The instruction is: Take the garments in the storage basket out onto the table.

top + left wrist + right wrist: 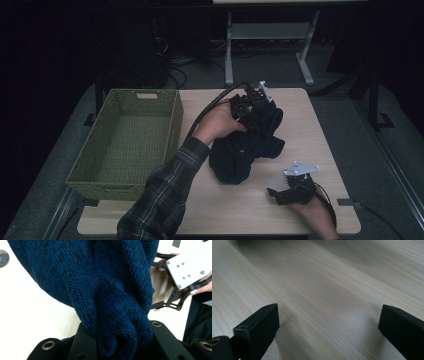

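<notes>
Left gripper view: my left gripper (117, 345) has its jaws clamped on a fold of the dark blue knit sweater (100, 290), which hangs bunched above the desk (30, 315). In the right gripper view, the right gripper (328, 322) stands with jaws wide apart over bare wood. I judge it best to lift high before swinging toward the green woven basket (125, 142), so no trailing cloth catches its rim.

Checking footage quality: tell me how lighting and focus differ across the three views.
High view: dim, with the sweater nearly black and the room behind lost in dark. Left gripper view: bright, knit sharp, table washed out. Right gripper view: evenly lit, table grain soft farther off.
</notes>
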Available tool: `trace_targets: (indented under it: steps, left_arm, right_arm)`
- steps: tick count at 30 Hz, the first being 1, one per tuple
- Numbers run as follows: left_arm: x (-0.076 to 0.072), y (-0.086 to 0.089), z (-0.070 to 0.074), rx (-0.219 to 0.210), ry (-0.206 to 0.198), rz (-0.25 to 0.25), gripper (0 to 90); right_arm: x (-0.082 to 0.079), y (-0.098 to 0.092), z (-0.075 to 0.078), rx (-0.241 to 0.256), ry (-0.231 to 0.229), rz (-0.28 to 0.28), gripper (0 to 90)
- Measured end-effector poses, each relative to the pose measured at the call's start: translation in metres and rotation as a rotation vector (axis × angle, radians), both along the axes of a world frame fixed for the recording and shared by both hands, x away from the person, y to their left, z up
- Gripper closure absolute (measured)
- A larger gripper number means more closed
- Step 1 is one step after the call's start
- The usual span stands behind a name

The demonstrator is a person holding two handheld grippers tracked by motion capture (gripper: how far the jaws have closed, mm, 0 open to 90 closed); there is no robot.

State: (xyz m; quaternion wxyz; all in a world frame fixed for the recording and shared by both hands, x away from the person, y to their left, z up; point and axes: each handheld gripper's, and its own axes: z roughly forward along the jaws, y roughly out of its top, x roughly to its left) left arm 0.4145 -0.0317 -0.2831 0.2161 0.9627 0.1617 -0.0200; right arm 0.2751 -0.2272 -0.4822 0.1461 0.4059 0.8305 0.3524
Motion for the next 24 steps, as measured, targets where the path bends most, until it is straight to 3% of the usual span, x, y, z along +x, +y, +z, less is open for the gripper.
trace_targets:
  steps: [8, 13, 19, 24]
  left_arm:
    - [0.008, -0.006, -0.034, -0.003, 0.036, 0.015, 71.4]
    - [0.012, -0.011, -0.055, 0.018, 0.044, 0.02, 71.3]
    - [0.017, -0.015, -0.074, -0.006, 0.069, 0.037, 71.2]
    - [0.021, -0.018, -0.088, 0.015, 0.052, 0.05, 70.8]
  right_arm:
    - [0.0, 0.0, 0.0, -0.003, -0.003, 0.0, 3.0]
    - [0.0, 0.0, 0.0, -0.002, -0.002, 0.0, 3.0]
    - [0.0, 0.0, 0.0, -0.002, -0.002, 0.0, 3.0]
    - [0.0, 0.0, 0.0, -0.002, -0.002, 0.0, 3.0]
